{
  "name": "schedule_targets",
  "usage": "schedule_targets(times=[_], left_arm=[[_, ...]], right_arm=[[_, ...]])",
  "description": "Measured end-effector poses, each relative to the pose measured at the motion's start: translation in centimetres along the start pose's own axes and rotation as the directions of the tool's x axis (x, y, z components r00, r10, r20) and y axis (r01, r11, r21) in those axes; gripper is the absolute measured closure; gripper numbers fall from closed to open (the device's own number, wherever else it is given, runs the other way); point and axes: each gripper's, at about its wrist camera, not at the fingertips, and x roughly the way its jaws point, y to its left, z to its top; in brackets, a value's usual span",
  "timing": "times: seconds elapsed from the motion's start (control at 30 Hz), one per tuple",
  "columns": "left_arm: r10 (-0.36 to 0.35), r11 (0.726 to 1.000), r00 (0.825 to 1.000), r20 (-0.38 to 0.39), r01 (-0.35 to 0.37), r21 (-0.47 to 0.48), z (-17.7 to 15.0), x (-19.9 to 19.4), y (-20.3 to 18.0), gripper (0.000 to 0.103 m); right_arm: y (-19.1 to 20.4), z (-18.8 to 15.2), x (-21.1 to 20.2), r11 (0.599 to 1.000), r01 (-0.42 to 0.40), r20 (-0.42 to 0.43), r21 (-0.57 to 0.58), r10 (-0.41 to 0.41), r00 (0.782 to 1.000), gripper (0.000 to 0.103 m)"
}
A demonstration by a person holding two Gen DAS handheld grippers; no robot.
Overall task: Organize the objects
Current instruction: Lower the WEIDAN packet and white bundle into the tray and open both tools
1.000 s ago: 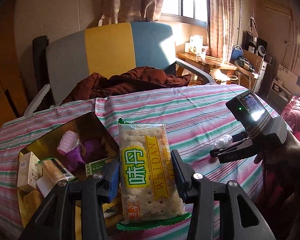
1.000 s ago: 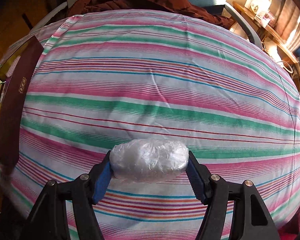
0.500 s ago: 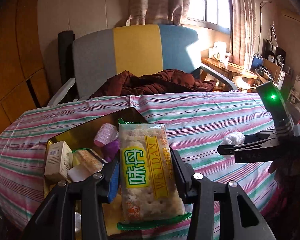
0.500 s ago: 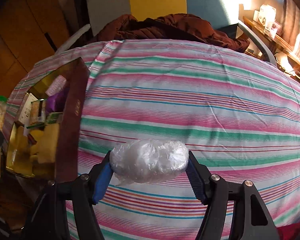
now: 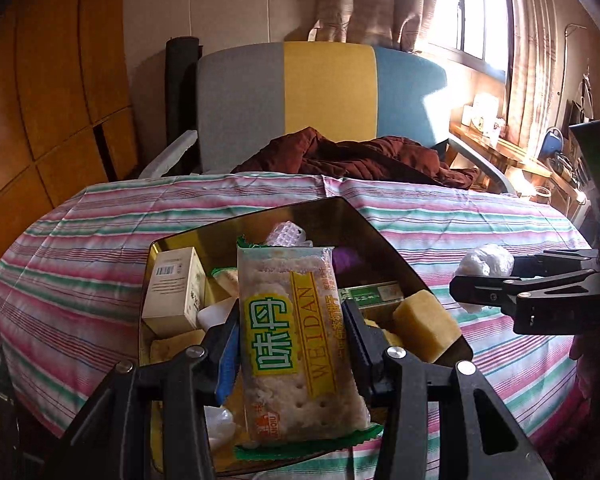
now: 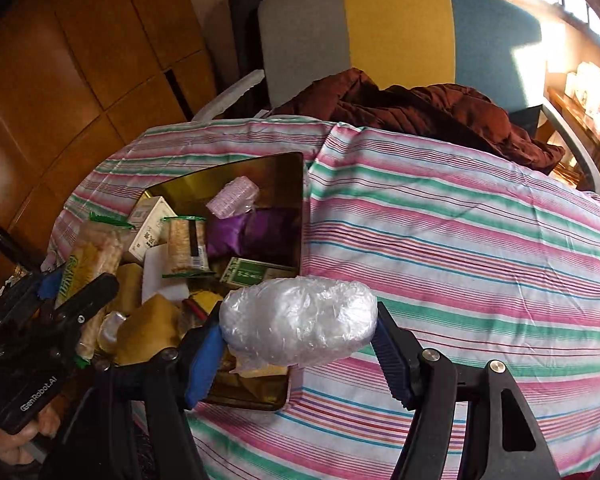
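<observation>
A gold metal tin point(image 6: 296, 216) sits open on the striped cloth point(image 6: 460, 248) that covers the bench, toward its left side. It is crowded: a white carton point(image 5: 172, 292) stands against the left wall, a pink roller point(image 6: 233, 197) and a purple pouch point(image 6: 256, 228) lie toward the far end, a green-printed box point(image 6: 249, 274) lies by the right wall, and yellow sponge blocks point(image 5: 426, 330) pile up at the near end, one leaning over the right rim.

The left tongs point(image 5: 292, 344) point downward over the near half of the tin and pinch a cracker packet point(image 5: 296, 344) by its long sides, label up, its green crimped end toward the camera. In the right wrist view these tongs appear at lower left, with fingers of the person's hand point(image 6: 12, 438) wrapped around the handle.

The right tongs point(image 6: 298, 336) hang above the tin's near right corner and clamp a clear plastic bundle point(image 6: 298, 330) between their blue pads, endwise. From the left wrist view the bundle point(image 5: 486, 262) sits just right of the tin's right rim, raised off the cloth.

To the right of the tin the cloth is bare as far as the bench edge. Behind the bench a grey, yellow and blue chair point(image 5: 324, 92) holds a crumpled brown jacket point(image 5: 360, 156).
</observation>
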Motion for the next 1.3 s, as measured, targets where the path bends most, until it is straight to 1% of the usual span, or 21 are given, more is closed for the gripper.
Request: schedule_targets(times=[0.23, 0.3, 0.4, 0.5, 0.6, 0.7, 0.77, 0.8, 0.83, 0.87, 0.97, 1.0, 1.07, 1.13, 1.2, 1.27, 1.3], left_arm=[[0.002, 0.997, 0.999, -0.032, -0.005, -0.079, -1.2, 0.1, 3.9, 0.057], [-0.011, 0.992, 0.999, -0.037, 0.006, -0.13, -1.4, -0.1, 5.5, 0.057], [-0.005, 0.981, 0.999, -0.032, -0.001, -0.193, -1.7, -0.4, 7.7, 0.057], [-0.013, 0.973, 1.0, -0.027, 0.007, -0.23, -1.7, -0.5, 9.0, 0.057], [-0.041, 0.972, 0.999, -0.03, 0.033, -0.233, -1.4, 0.1, 9.0, 0.057], [-0.077, 0.968, 0.996, -0.046, 0.064, -0.242, -0.8, 1.6, 8.6, 0.057], [-0.079, 0.969, 0.995, -0.066, 0.061, -0.239, -0.3, 2.9, 8.1, 0.056], [-0.086, 0.968, 0.994, -0.064, 0.068, -0.243, -0.1, 3.4, 8.0, 0.054], [-0.089, 0.967, 0.994, -0.061, 0.071, -0.243, 0.1, 3.9, 7.8, 0.051], [-0.084, 0.97, 0.994, -0.069, 0.066, -0.235, 0.3, 4.5, 7.6, 0.049], [-0.084, 0.968, 0.993, -0.081, 0.062, -0.243, 0.4, 5.4, 7.5, 0.047], [-0.079, 0.968, 0.994, -0.081, 0.057, -0.243, 0.3, 5.4, 7.5, 0.047], [-0.048, 0.972, 0.996, -0.078, 0.028, -0.234, 0.1, 5.1, 7.5, 0.043], [-0.014, 0.974, 0.997, -0.074, -0.003, -0.226, -0.1, 4.6, 7.6, 0.035], [0.029, 0.976, 0.998, -0.064, -0.042, -0.212, -0.1, 3.9, 7.8, 0.033], [0.073, 0.977, 0.996, -0.054, -0.082, -0.197, -0.1, 3.1, 7.7, 0.031], [0.092, 0.976, 0.995, -0.048, -0.099, -0.192, -0.1, 2.7, 7.7, 0.031]], right_arm=[[2.9, 0.2, 1.0, 0.998, -0.044, -0.019, -0.045, 0.043, 0.999, 0.034], [3.7, 0.4, 1.3, 0.996, -0.06, -0.022, -0.061, 0.059, 0.998, 0.034], [5.0, 1.0, 1.9, 0.993, -0.078, -0.024, -0.085, 0.076, 0.997, 0.034], [6.3, 2.0, 2.7, 0.99, -0.095, -0.023, -0.107, 0.093, 0.995, 0.034], [7.4, 3.1, 3.9, 0.988, -0.104, -0.022, -0.114, 0.102, 0.995, 0.032], [7.8, 4.4, 5.2, 0.99, -0.111, -0.025, -0.092, 0.109, 0.994, 0.03], [7.7, 5.2, 6.1, 0.991, -0.124, -0.03, -0.058, 0.123, 0.992, 0.027], [7.5, 5.4, 6.5, 0.99, -0.131, -0.033, -0.043, 0.13, 0.991, 0.026], [7.4, 5.6, 6.8, 0.991, -0.129, -0.034, -0.032, 0.127, 0.991, 0.02], [7.3, 5.6, 7.1, 0.992, -0.121, -0.034, -0.024, 0.12, 0.992, 0.017], [6.9, 5.4, 7.6, 0.993, -0.12, -0.046, 0.0, 0.12, 0.992, 0.017], [6.7, 5.2, 7.7, 0.993, -0.116, -0.051, -0.001, 0.115, 0.992, 0.017], [6.6, 4.8, 7.8, 0.994, -0.105, -0.058, -0.006, 0.104, 0.993, 0.017], [6.4, 4.3, 7.8, 0.996, -0.092, -0.061, -0.006, 0.092, 0.994, 0.015], [6.4, 4.0, 7.7, 0.997, -0.076, -0.058, -0.008, 0.076, 0.995, 0.01], [6.5, 3.5, 7.4, 0.999, -0.052, -0.042, -0.014, 0.051, 0.998, 0.0], [6.7, 3.3, 7.1, 0.999, -0.04, -0.032, -0.021, 0.039, 0.999, 0.0]])
